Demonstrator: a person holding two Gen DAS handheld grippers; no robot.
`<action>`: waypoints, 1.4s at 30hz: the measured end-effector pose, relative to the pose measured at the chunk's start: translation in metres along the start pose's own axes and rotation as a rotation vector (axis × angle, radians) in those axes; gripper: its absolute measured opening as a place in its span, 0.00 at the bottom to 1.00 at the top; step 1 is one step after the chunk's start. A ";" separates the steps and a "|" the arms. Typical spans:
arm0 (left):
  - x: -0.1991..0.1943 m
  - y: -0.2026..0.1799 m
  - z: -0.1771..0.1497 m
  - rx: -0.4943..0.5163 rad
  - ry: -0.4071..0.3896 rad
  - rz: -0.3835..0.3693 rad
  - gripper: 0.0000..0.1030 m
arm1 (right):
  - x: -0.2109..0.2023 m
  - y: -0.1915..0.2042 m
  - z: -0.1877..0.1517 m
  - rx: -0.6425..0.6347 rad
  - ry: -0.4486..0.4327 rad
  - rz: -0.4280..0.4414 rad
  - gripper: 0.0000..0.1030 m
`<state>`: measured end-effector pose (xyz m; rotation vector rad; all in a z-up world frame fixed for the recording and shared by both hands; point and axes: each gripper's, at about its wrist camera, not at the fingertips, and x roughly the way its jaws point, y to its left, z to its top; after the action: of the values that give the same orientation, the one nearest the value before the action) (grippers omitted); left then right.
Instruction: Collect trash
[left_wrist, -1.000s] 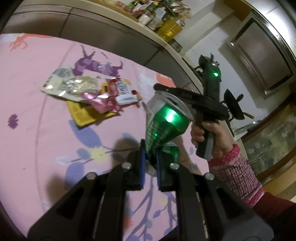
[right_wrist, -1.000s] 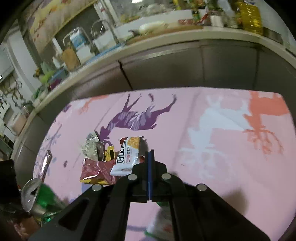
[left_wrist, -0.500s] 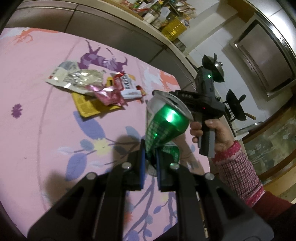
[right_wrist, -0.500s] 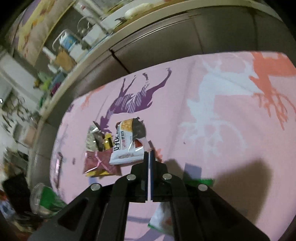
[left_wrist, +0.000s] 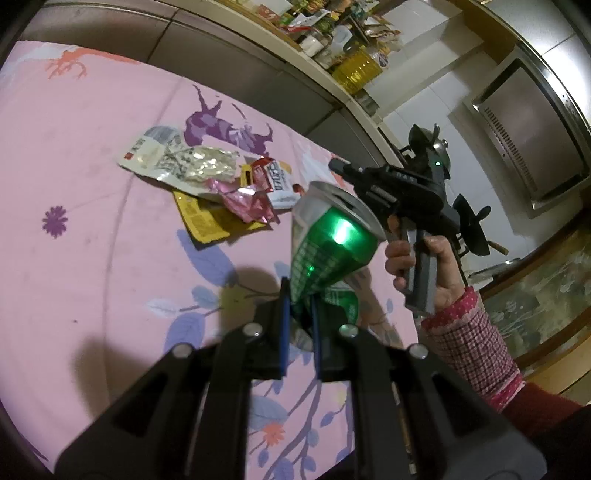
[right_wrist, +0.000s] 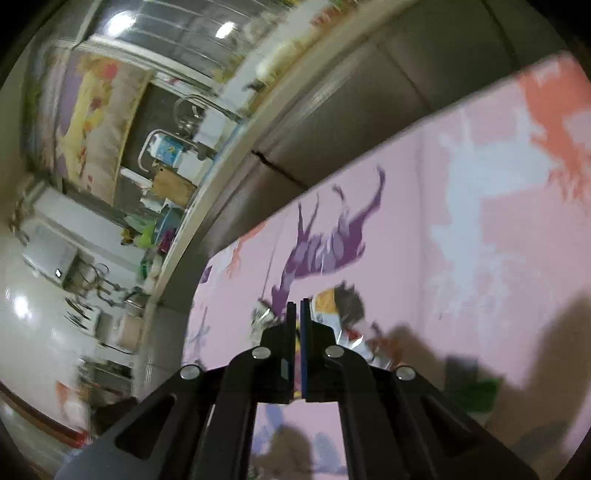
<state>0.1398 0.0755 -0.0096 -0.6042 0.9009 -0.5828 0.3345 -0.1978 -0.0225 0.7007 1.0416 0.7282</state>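
Note:
My left gripper (left_wrist: 298, 308) is shut on a crushed green drink can (left_wrist: 332, 247), which sticks up and to the right from its blue pads above the pink tablecloth (left_wrist: 92, 240). A pile of snack wrappers (left_wrist: 207, 184), silver, pink, yellow and white, lies beyond it on the cloth. My right gripper (left_wrist: 334, 164), held by a hand (left_wrist: 424, 266) in a checked cuff, hovers right of the pile. In the tilted, blurred right wrist view that gripper (right_wrist: 297, 308) is shut with nothing in it, and a white and orange wrapper (right_wrist: 332, 306) shows just behind its fingertips.
Grey cabinet fronts (left_wrist: 221, 55) under a cluttered counter (left_wrist: 332, 37) run along the table's far side. A stove with pans (left_wrist: 472, 221) stands at the right. A green scrap (right_wrist: 476, 395) lies on the cloth at the lower right of the right wrist view.
The right wrist view has rolled hard, so the table now slants, and the wrapper pile sits closer under the shut fingertips. The left gripper has drifted slightly with the can still pinched.

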 end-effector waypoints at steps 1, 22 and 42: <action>0.000 0.000 0.000 -0.001 -0.001 0.000 0.09 | 0.002 -0.002 0.000 0.027 0.008 0.022 0.00; -0.001 -0.002 0.000 -0.005 0.002 -0.001 0.09 | -0.028 0.029 -0.012 -0.263 -0.127 -0.223 0.96; 0.004 0.005 0.002 -0.005 0.017 0.013 0.09 | 0.058 0.034 0.002 -0.260 0.183 -0.300 0.60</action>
<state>0.1443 0.0764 -0.0142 -0.5985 0.9220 -0.5752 0.3487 -0.1317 -0.0238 0.2492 1.1626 0.6574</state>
